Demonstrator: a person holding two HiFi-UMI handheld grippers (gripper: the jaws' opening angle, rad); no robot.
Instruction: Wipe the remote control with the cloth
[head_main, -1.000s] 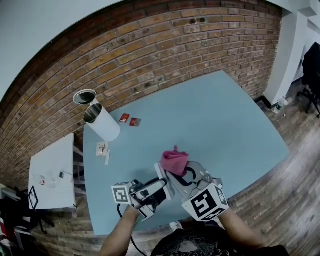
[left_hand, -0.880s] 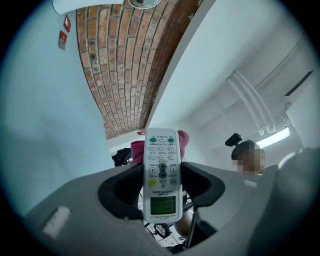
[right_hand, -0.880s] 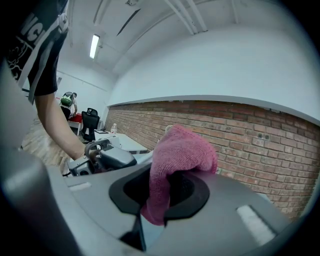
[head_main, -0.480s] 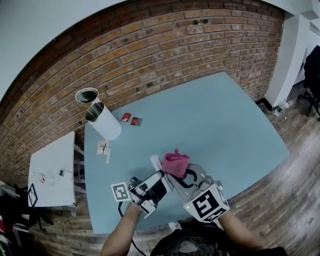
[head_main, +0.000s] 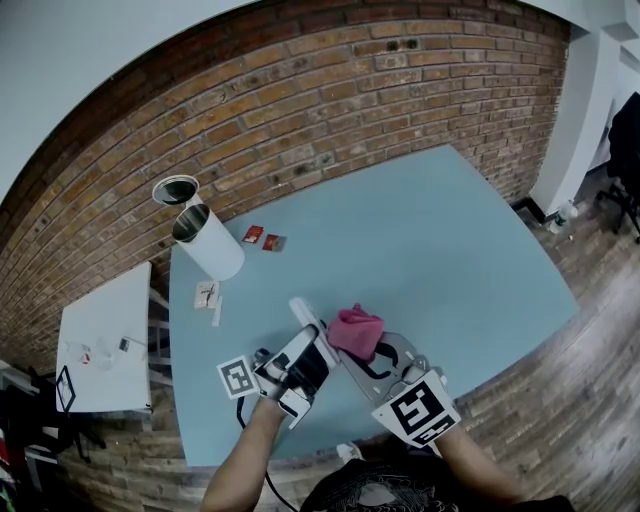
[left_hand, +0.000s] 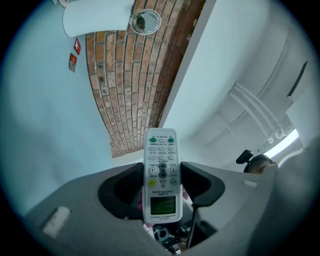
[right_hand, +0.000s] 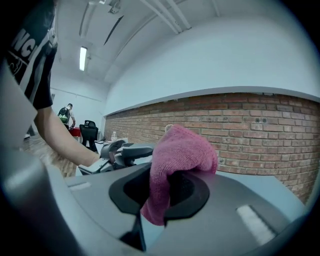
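Head view, remote (head_main: 305, 315) clamped left, cloth (head_main: 357, 331) right

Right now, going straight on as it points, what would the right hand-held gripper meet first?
Beyond the cloth it holds, probably the brick wall, across the table. The left hand-held gripper with the remote control stands off to the left, but depth is unclear.

The left tool (left_hand: 162, 171) grips a white remote control (left_hand: 162, 150) between its two dark jaws, with the buttons facing the camera and a small green screen at the near end. Behind it are the light blue table (left_hand: 35, 125), a brick wall (left_hand: 125, 90), a white cylinder (left_hand: 95, 20) at the top edge and two small red things (left_hand: 75, 54).
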